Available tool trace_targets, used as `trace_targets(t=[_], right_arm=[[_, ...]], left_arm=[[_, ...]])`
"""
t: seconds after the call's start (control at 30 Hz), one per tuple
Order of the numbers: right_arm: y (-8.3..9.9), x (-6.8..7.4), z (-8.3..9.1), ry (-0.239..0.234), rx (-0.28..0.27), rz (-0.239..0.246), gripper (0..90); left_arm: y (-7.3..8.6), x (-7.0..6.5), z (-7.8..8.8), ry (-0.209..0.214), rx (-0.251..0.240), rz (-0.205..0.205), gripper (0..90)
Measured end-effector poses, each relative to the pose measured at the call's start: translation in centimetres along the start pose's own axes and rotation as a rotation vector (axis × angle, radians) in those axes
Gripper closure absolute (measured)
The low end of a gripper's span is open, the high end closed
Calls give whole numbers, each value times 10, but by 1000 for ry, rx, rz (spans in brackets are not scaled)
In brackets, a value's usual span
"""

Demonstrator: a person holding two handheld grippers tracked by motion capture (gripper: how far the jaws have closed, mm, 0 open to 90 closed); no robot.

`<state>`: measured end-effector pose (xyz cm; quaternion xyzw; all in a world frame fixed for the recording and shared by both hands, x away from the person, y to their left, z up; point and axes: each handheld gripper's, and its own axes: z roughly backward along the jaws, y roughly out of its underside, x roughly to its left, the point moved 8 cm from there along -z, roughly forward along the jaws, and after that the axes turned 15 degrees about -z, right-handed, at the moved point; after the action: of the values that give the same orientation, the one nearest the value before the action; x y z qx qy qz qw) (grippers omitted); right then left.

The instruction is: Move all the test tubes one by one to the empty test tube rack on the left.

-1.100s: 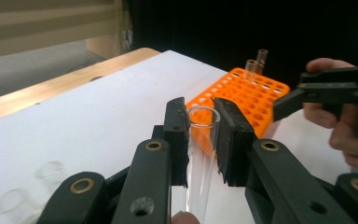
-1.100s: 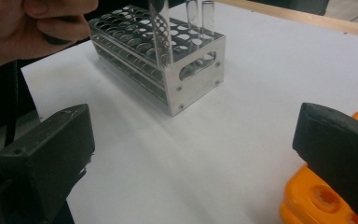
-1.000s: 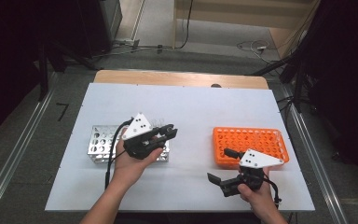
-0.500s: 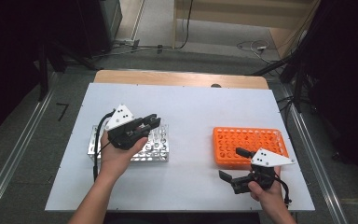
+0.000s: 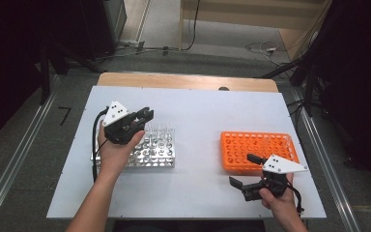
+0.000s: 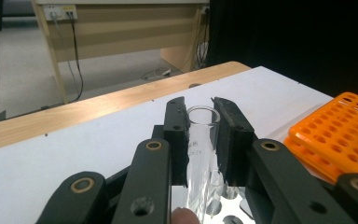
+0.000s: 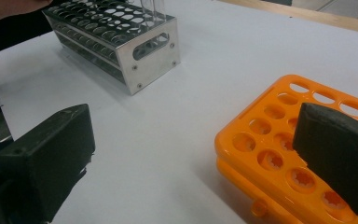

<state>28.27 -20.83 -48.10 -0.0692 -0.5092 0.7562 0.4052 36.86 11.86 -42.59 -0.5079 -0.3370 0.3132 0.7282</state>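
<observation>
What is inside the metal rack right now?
The metal rack holds several clear test tubes near its back edge. The left hand-held gripper is shut on one test tube above it. The person's hand covers the rack's left part, so those holes cannot be checked.

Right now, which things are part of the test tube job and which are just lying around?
Part of the job:
- clear glass test tube, held in the left tongs
- shiny metal tube rack
- orange plastic tube rack
- right tongs, open

Just lying about:
- white cables on the floor
- wooden desk behind
</observation>
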Motion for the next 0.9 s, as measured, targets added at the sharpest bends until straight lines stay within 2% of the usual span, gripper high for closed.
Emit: trace_targets(t=[0.17,0.37,0.53,0.6,0.9], right_arm=[[1,-3,3,8,-4,-6,0],[3,-4,6,13,-4,-8,0],[3,-4,7,15,-8,-11,0],[2,-3,8,8,-9,-14,0],[0,-2,6,-4,-10,-10,0]], left_arm=[[6,2,-9,-20,10,-2,755],[10,-1,-15,-9,21,13,755],[18,-5,-18,-5,51,8,755],[22,-6,-18,-6,60,21,754],[30,-15,-20,-6,106,-18,754]])
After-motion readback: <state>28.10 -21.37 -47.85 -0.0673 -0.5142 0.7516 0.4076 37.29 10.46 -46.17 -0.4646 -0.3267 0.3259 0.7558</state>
